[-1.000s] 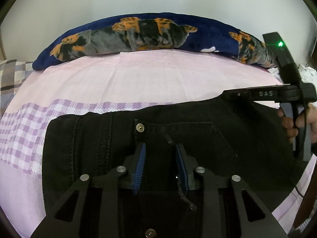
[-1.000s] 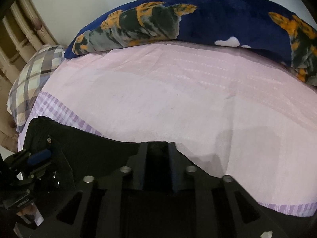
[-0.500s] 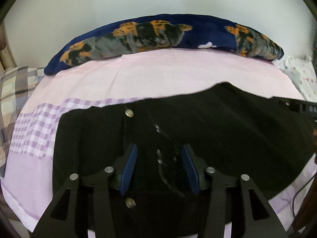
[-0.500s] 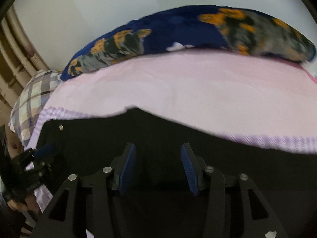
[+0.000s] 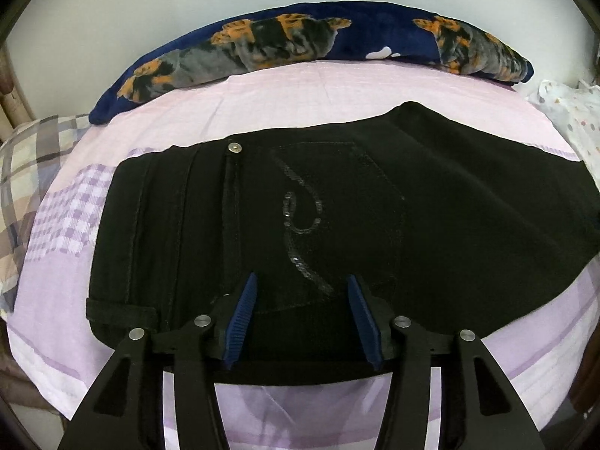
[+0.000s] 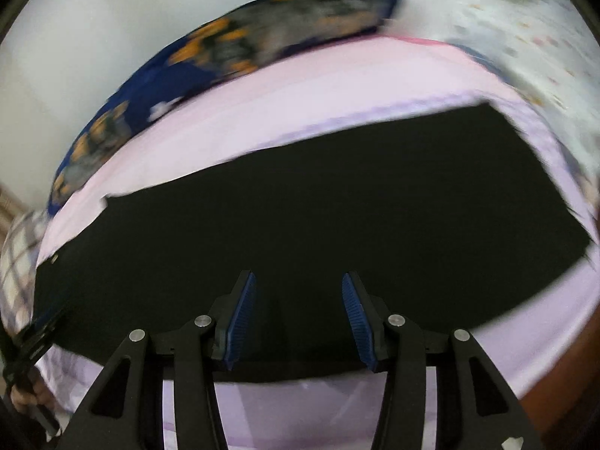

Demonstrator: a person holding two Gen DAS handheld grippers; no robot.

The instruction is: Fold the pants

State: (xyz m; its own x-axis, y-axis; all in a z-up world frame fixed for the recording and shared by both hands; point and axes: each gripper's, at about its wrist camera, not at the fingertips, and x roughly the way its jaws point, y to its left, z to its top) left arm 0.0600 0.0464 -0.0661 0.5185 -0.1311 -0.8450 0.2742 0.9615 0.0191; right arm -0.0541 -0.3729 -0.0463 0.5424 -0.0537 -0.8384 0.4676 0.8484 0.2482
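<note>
The black pants (image 5: 337,225) lie flat on the bed (image 5: 318,90), which is covered with a pink and lilac checked sheet. They seem already folded lengthwise, 1 leg over the other, with a back pocket (image 5: 330,202) facing up. In the left wrist view the waistband sits at 9 o'clock and the legs run off toward 3 o'clock. A blue and orange patterned pillow (image 5: 300,45) lies along the far edge at 12 o'clock, well apart from the pants.

The left gripper (image 5: 302,315) hangs over the near edge of the pants at 6 o'clock, its blue pads spread wide with nothing between them. The right gripper (image 6: 298,315) is likewise wide open and empty above the leg section; that view is motion-blurred, so fine detail there cannot be told.

The fabric looks like denim: fairly heavy, soft enough to drape but stiff enough to hold a crease, not slippery and not fragile. Doubled layers and seams will be thick, so a pinch should probably take the hem (image 6: 543,172) corners at 2 o'clock in the right view, or the waistband edge, catching both layers at once.

No brand name or readable writing shows. The pocket carries a curling sequin design, and 1 metal rivet (image 5: 235,147) sits near the waistband.
</note>
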